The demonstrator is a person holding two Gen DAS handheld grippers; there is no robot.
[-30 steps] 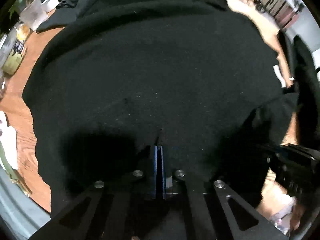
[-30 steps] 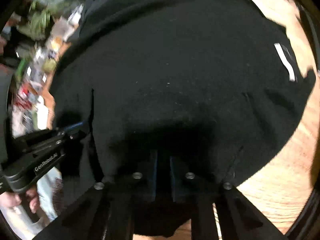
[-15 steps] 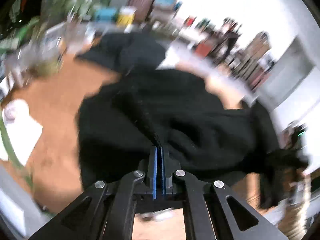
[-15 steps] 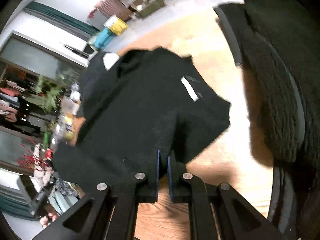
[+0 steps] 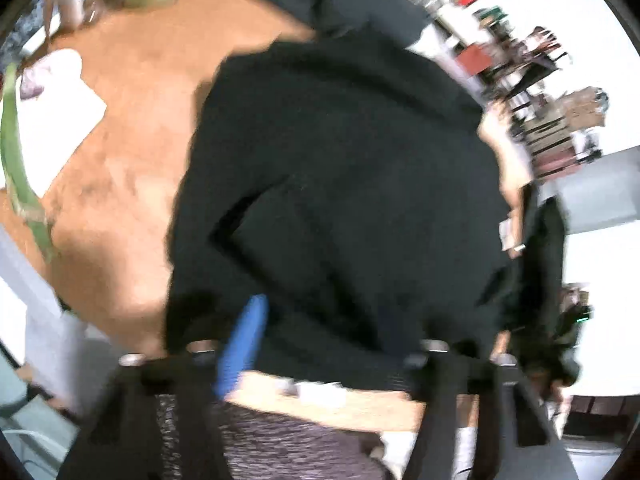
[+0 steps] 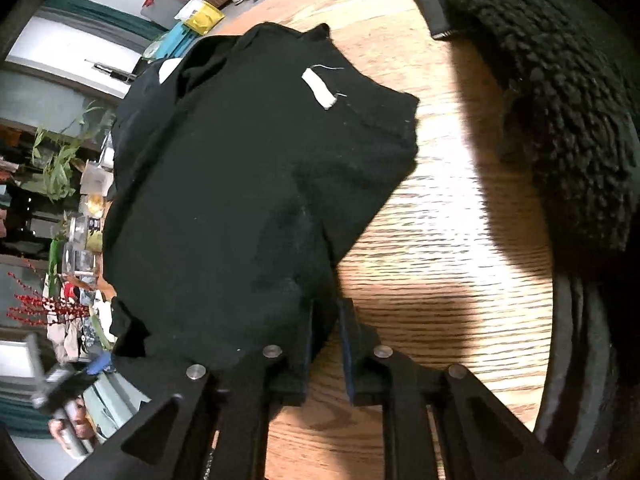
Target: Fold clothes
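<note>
Oak-grained tabletop [image 6: 432,216] carries everything, giving a flat bed for folding; nearest, the right gripper [image 6: 326,344] has its jaws easing apart, the black garment's [image 6: 248,176] edge lying between them at 6 o'clock, probably to lay that corner down; the left gripper [image 5: 328,340] is opening wide, its blue pad [image 5: 242,348] clear of the cloth, having apparently let go; farther off at 1 o'clock a black fleece [image 6: 560,100] waits aside.
</note>
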